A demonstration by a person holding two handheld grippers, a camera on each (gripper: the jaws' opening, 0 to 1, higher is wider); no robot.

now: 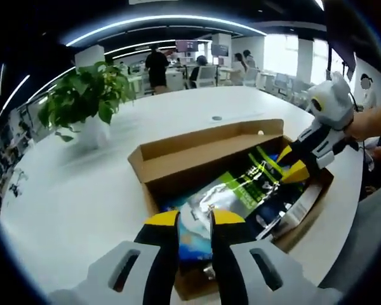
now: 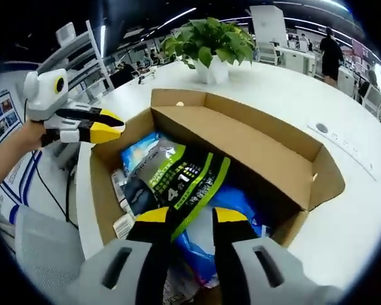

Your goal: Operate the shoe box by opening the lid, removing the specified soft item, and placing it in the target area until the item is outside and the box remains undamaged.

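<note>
An open cardboard shoe box (image 1: 197, 149) (image 2: 254, 146) lies on the white table, its lid folded back. Inside it, a soft green, black and silver pouch (image 1: 241, 184) (image 2: 178, 175) rests on blue packets (image 2: 136, 152). My right gripper (image 2: 192, 216) (image 1: 291, 164) reaches into the box and is shut on the pouch's end. My left gripper (image 1: 195, 219) hovers over the box's near edge with its jaws close together and nothing between them. In the right gripper view, the left gripper (image 2: 111, 127) hangs above the box's left corner.
A potted plant (image 1: 82, 95) (image 2: 209, 38) stands on the table (image 1: 70, 190) beyond the box. A round socket (image 1: 216, 118) (image 2: 322, 128) is set in the tabletop behind the lid. People and desks stand in the far background.
</note>
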